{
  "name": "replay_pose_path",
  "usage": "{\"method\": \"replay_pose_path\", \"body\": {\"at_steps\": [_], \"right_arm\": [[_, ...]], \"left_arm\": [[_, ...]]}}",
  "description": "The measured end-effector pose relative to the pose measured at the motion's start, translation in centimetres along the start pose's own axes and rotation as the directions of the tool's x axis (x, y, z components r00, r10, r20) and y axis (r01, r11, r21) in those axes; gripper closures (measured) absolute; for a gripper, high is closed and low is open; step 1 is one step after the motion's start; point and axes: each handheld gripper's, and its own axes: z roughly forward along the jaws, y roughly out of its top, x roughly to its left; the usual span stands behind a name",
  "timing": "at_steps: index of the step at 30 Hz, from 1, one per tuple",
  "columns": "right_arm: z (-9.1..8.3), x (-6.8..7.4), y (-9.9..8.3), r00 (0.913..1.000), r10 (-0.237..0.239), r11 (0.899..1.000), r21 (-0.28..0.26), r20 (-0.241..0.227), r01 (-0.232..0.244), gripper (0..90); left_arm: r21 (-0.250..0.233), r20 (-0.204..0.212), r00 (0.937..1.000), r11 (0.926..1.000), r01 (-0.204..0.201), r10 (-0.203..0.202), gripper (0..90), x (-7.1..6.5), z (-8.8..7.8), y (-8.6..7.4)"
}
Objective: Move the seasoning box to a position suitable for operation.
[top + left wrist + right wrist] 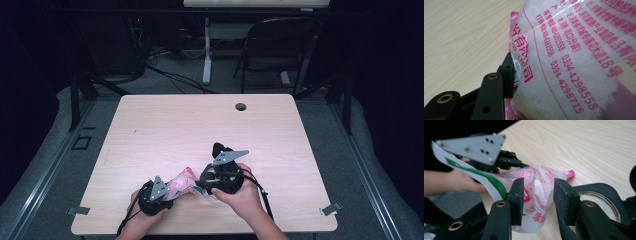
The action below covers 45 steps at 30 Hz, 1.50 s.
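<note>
In the left gripper view the bag (579, 57) runs off the top, right and bottom edges, and it hides the left gripper's (510, 72) second jaw, so the grip cannot be judged there. In the high view the bag (181, 181) is too small for its print to be read, and both forearms are cut off at six o'clock. In the right gripper view the bag's (536, 195) lower end is hidden behind the right gripper's (537, 200) jaws, and a glass rim (599, 197) at four o'clock is partly hidden by a jaw.
</note>
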Motion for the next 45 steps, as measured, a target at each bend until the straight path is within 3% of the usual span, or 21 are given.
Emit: {"method": "replay_pose_path", "body": {"at_steps": [2, 14, 21, 27, 40, 45], "right_arm": [[0.2, 0.1, -0.2, 0.9997, -0.011, 1.000, 0.010, 0.022, 0.011, 60.1], [1.2, 0.3, -0.3, 0.9990, -0.024, 0.999, 0.030, 0.039, 0.022, 61.8], [2.1, -0.4, -0.1, 0.9997, 0.022, 0.998, 0.053, 0.005, -0.022, 72.7], [2.6, -0.7, 0.3, 0.9981, 0.049, 0.995, 0.087, -0.038, -0.045, 89.4], [2.5, -0.2, 0.9, 0.9999, -0.002, 0.995, 0.099, -0.013, 0.003, 90.0], [2.4, 0.0, 1.1, 0.9998, 0.000, 0.997, 0.082, -0.019, 0.002, 90.0]], "left_arm": [[0.000, 0.000, 1.0000, 1.0000, 0.001, -0.001, 55.2, 0.0, 0.0, 0.0], [0.001, -0.001, 1.0000, 1.0000, -0.002, 0.002, 55.2, 0.0, 0.0, 0.0], [0.000, -0.001, 1.0000, 1.0000, -0.003, 0.003, 55.2, 0.0, 0.0, 0.0], [0.001, -0.003, 1.0000, 1.0000, -0.007, 0.007, 55.2, -0.1, 0.0, 0.0], [0.002, -0.010, 0.9996, 0.9997, -0.026, 0.026, 55.7, -0.2, -0.1, 0.0], [-0.003, -0.017, 0.9995, 0.9996, -0.027, 0.027, 55.9, -0.3, -0.4, 0.2]]}}
